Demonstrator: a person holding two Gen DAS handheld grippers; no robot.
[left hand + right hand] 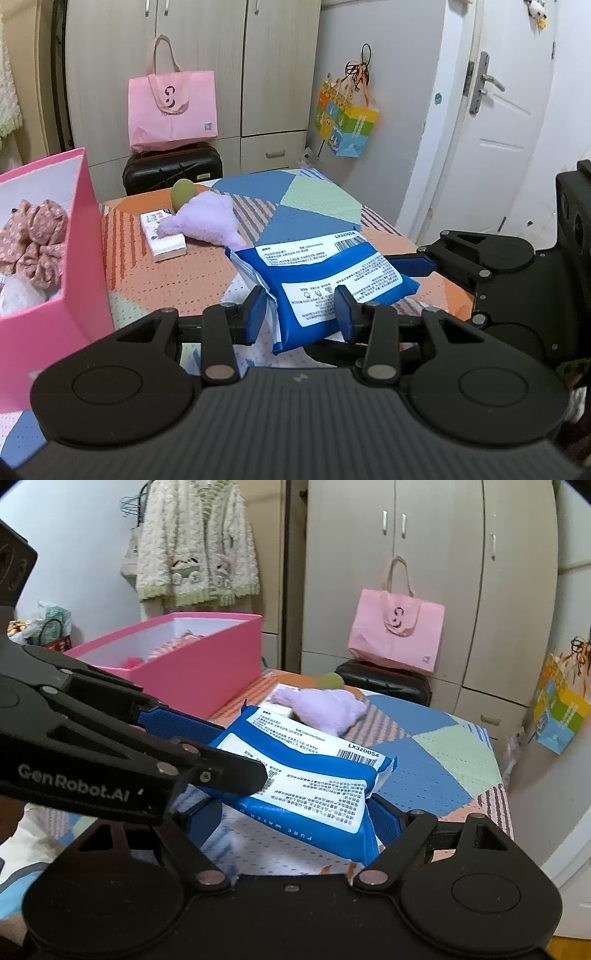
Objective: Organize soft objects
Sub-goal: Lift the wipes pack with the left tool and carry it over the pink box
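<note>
From the left wrist view, my left tongs [301, 312] are clenched on the near end of a blue wipes pack [321, 277], pinching it across its narrow side. The right tongs [424, 264] reach in from the right and grasp the pack's far corner, so the floppy pack hangs between both instead of sagging. It is lifted just above the patchwork bed cover [314, 199]. The pink box [79, 236] stands at the left with floral fabric already inside, which I judge to be where this pack goes. A purple plush [207, 219] lies across a white tissue pack [166, 242] farther back, well clear of my path.

From the right wrist view, the right tongs [295, 819] are spread wide yet grasping the pack [306, 775] across its broad side, pads pressing both edges. The left tongs [207, 731] grip its far-left end. The box's near wall [199, 672] rises just beyond; I judge the pack must go up over that rim. There is open room above the box, with a suitcase [384, 683] and a pink bag [397, 635] well behind.
</note>
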